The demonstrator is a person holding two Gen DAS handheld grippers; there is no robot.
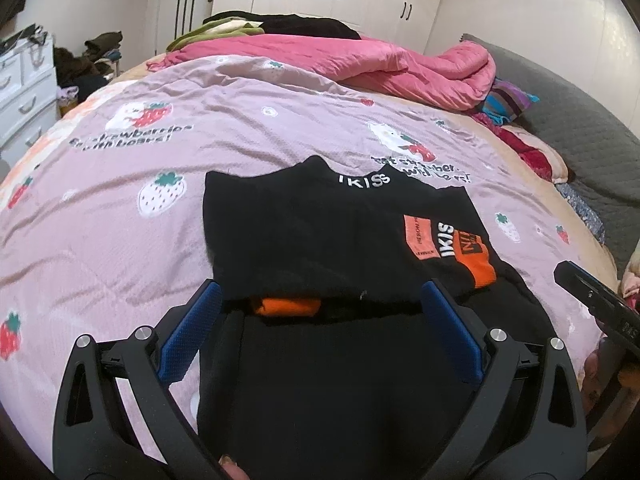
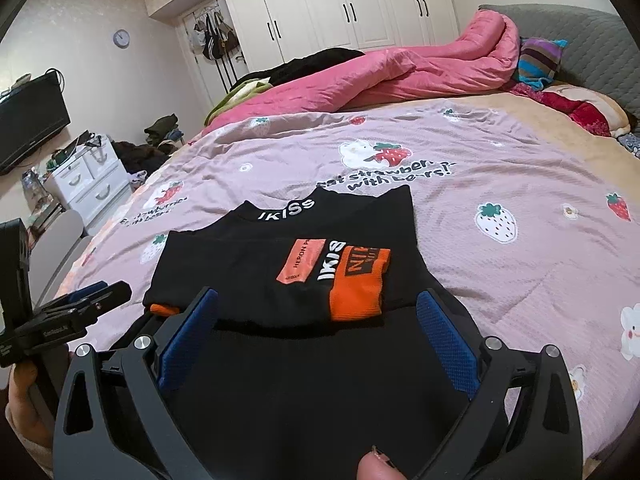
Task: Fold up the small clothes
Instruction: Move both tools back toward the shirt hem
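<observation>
Holding: we had both grippers spread wide and gripping nothing, each hovering over the near part of the black garment.
Left gripper (image 1: 320,300): low in the left wrist view, its blue pads (image 1: 188,332) stood far apart with black cloth showing between them; we could not tell whether the tips touched the fabric.
Right gripper (image 2: 318,306): low in the right wrist view, its jaws were equally wide, framing the folded edge; a fingertip (image 2: 374,466) showed at the bottom edge of the frame.
Black garment (image 1: 304,232): we saw it lying in the centre of both views on the bedspread, folded over itself, with a white "IKISS" collar band at its far edge.
Orange patch (image 2: 356,284): it sat on the folded upper layer, right of centre in the right wrist view; a smaller orange bit (image 1: 286,306) peeked from under the fold in the left wrist view.
Bedspread (image 1: 120,248): pink with strawberry and bear prints, it filled the middle of both frames.
Pink quilt (image 2: 400,72): we saw it bunched at the far side of the bed, in the upper part of the frame.
Wardrobe (image 2: 340,0): white doors stood along the top of the frame.
</observation>
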